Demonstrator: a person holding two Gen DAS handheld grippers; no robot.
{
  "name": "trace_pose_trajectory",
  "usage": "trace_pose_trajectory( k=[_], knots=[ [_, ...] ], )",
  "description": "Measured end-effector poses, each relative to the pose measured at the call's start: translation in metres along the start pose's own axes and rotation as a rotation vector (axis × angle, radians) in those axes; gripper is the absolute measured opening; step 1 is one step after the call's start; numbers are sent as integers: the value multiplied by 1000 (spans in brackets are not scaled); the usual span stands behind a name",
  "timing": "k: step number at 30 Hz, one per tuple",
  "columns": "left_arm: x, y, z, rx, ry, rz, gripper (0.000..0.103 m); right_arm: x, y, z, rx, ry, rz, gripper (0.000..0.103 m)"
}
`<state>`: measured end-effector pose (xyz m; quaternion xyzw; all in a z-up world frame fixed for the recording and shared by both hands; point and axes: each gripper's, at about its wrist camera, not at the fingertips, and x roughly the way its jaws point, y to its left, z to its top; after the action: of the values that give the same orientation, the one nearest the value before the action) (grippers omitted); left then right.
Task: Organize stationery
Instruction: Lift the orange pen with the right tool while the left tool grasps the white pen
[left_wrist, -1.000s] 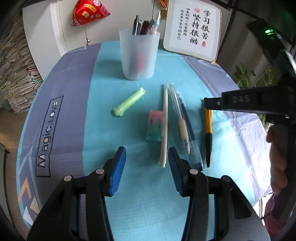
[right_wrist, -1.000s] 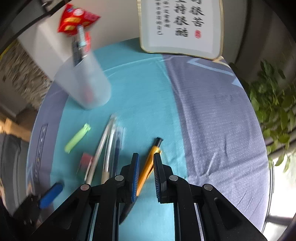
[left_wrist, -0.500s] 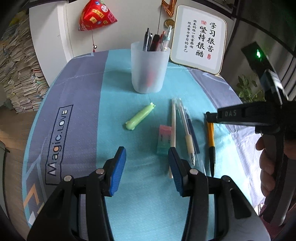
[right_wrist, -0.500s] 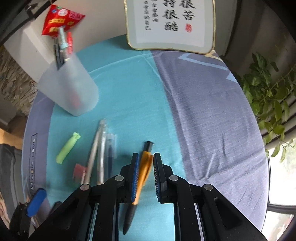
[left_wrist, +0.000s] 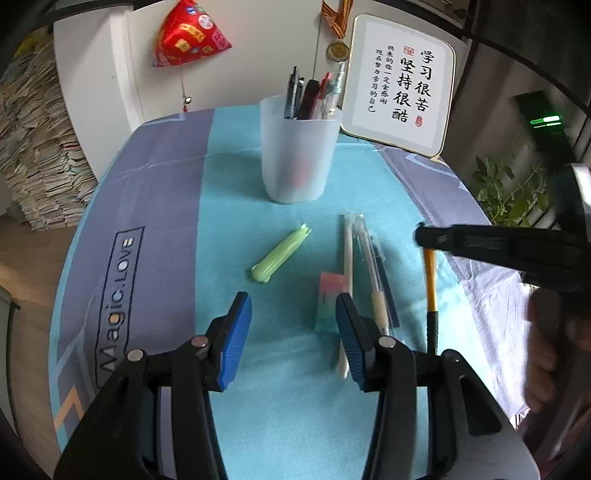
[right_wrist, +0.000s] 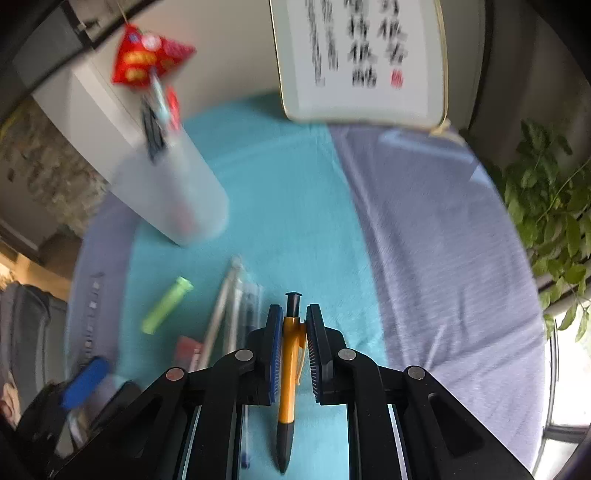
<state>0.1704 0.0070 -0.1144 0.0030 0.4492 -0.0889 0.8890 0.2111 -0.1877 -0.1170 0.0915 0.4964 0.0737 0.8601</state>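
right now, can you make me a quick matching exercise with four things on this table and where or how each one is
Things:
1. orange pen
2. frosted cup
3. green cap
4. left gripper

States:
A. standing upright with pens in it
B. open, nothing between its jaws
C. clamped between the right gripper's pads
D. lying alone on the teal cloth, left of the row of pens

Pairs: 1-C, 2-A, 3-D, 4-B
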Motion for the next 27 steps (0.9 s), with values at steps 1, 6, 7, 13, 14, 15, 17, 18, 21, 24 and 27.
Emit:
trace_pose_trajectory(
  k=[1, 6, 7, 13, 14, 15, 17, 18, 21, 24, 27],
  knots=[
    [1, -2, 3, 8, 0, 1, 45, -9, 0, 0, -1, -22, 9, 14],
    [16, -13, 24, 41, 13, -3, 45, -59, -9, -6, -5, -138, 63, 14],
    [21, -16, 28, 45, 22, -7, 45, -66, -10, -6, -7, -155, 66, 14],
    [44, -28, 43, 50, 70, -2, 44, -98, -14, -4, -5, -238, 62, 14],
    [48, -30, 45, 54, 78, 5, 44, -99, -16, -5, -2, -242, 64, 14],
    [52, -31, 46, 55, 88, 11, 44, -101, -18, -5, 5, -246, 68, 14],
    [60, -31, 48, 55, 109, 18, 44, -104, -22, -6, 11, -252, 71, 14],
    [62, -31, 49, 57, 119, 16, 44, -106, -24, -7, 16, -255, 72, 14],
    [70, -38, 48, 75, 142, 5, 47, -105, -29, -6, 27, -257, 78, 14],
    [75, -50, 48, 119, 139, 21, 44, -105, -31, -7, 35, -256, 87, 14],
    [79, -54, 51, 125, 123, 16, 46, -107, -33, -8, 38, -259, 94, 14]
  ],
)
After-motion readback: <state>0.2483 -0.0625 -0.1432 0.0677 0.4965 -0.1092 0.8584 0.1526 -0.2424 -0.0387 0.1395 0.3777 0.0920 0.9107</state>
